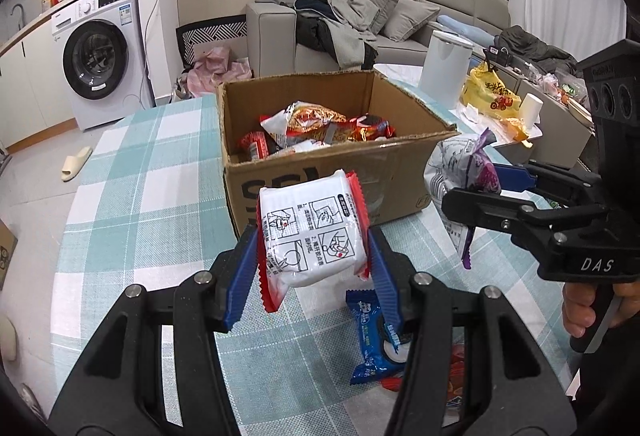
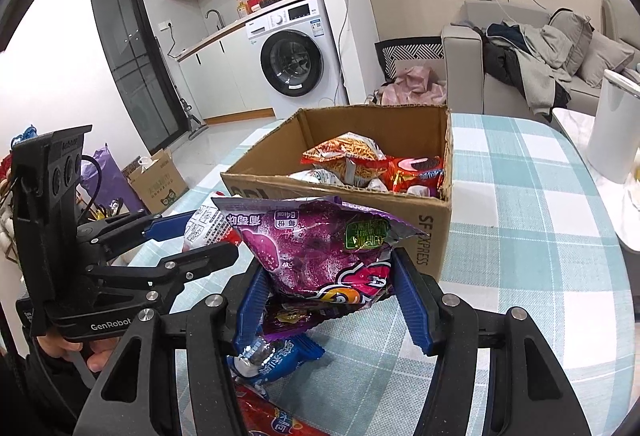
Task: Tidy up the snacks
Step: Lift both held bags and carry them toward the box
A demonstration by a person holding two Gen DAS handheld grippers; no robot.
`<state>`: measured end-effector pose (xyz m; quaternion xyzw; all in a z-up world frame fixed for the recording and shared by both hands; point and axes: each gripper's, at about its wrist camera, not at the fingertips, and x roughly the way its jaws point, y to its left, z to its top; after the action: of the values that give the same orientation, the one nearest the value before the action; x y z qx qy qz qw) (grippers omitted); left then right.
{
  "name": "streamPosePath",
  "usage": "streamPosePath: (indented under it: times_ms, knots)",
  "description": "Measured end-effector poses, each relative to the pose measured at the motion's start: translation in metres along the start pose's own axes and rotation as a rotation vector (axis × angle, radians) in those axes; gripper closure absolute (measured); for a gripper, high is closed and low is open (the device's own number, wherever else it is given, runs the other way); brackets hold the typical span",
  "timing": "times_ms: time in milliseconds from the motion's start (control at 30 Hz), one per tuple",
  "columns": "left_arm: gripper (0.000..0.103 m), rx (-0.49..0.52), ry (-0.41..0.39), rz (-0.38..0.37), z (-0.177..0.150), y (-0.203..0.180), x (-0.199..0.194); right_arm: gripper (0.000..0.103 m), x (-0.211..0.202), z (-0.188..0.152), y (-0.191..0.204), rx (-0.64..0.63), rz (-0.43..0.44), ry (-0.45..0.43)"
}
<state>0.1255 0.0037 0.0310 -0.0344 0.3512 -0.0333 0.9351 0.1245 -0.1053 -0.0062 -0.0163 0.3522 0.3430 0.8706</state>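
Left tongs (image 1: 312, 268) pinch white noodle packet (image 1: 310, 232), right tongs (image 2: 332, 296) pinch purple pouch (image 2: 320, 248) at frame centre; both light, crinkly, slippery, so we grip mid-body

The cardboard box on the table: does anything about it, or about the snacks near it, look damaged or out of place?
The cardboard box has no flaps, and its top edges are rough and torn. Snack packets lie loosely piled inside. In front, a blue packet and a red packet lie outside it on the tablecloth. Nothing looks spilled.
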Motion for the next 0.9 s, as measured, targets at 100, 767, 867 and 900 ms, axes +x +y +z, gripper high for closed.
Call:
streamPosePath:
  times_ms: [100, 767, 867, 900]
  knots:
    - [0.053, -0.002, -0.013, 0.001, 0.002, 0.000, -0.005, 0.043, -0.004, 0.002, 0.001, -0.001, -0.002, -0.012]
    - [0.053, -0.023, -0.082, 0.015, 0.041, 0.007, -0.017, 0.043, -0.015, 0.029, 0.006, -0.001, -0.025, -0.086]
    - [0.053, -0.028, -0.090, 0.018, 0.047, 0.009, -0.016, 0.043, -0.017, 0.034, 0.007, 0.004, -0.032, -0.095]
    - [0.053, -0.030, -0.093, 0.017, 0.049, 0.010, -0.016, 0.043, -0.018, 0.036, 0.007, 0.004, -0.034, -0.099]
